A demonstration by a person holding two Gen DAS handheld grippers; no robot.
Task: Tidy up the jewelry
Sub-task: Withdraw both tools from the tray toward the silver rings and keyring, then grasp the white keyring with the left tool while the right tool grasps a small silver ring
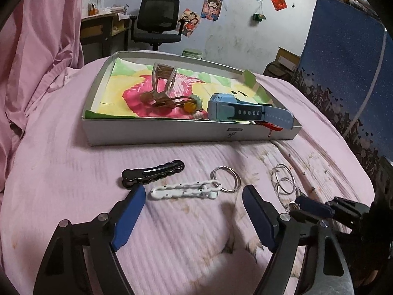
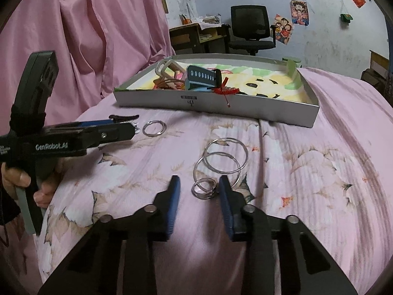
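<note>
Metal hoops (image 2: 217,164) lie just ahead of the right gripper (image 2: 200,184), jaws spread around their small rings. Left gripper (image 1: 194,194) spread too, white clip (image 1: 183,191) between its tips. Watch (image 1: 235,113) and bands already in the box (image 1: 157,135); roughly half done.

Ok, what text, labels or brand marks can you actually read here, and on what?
"GenRobot.AI": white print on the side of the left gripper, right wrist view.
Smaller white print left of it: too small to read.
Dark label and mark on the white box front wall: blurred, unreadable.
Wall posters: pictures only, no legible words.
</note>
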